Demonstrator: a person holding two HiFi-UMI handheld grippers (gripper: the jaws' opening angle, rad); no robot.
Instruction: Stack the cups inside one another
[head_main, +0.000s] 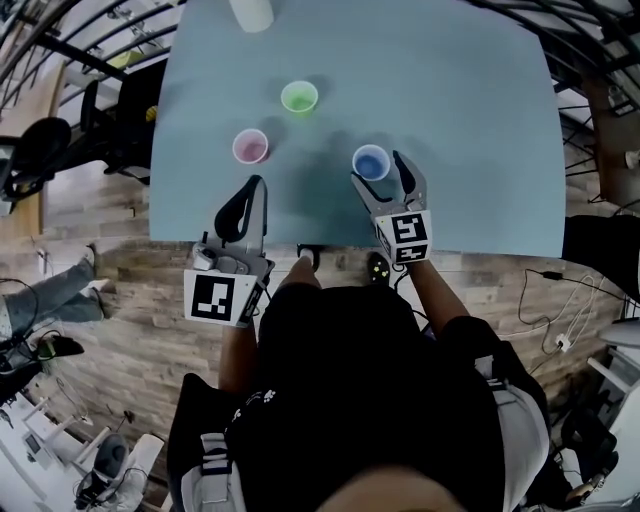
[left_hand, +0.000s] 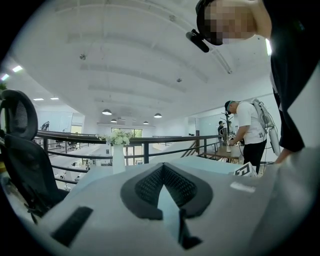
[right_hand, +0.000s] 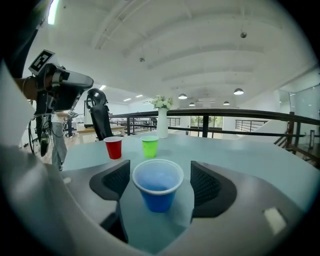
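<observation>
We take the blue cup (right_hand: 158, 185) as our mark. It stands upright and open-mouthed on the pale blue table (head_main: 450, 120), near the edge closest to us. Our right gripper (head_main: 378, 168) reaches over that edge with its jaws spread wide, one on each side of the blue cup. In the right gripper view we see a gap between the cup wall and each jaw, so nothing is pinched.

The red cup (right_hand: 113, 148) stands to the left of the blue cup and a little farther from us, well apart from it. The green cup (right_hand: 149, 146) stands farther out again, just right of the red one and apart from it. Both are upright. Beyond them, at the far edge, stands a white vase (right_hand: 162, 122) with flowers.

Our left gripper (left_hand: 163, 167) is left of the blue cup and nearer to us, over the near edge of the table. Its jaws are pressed together at the tips, with nothing between them.
</observation>
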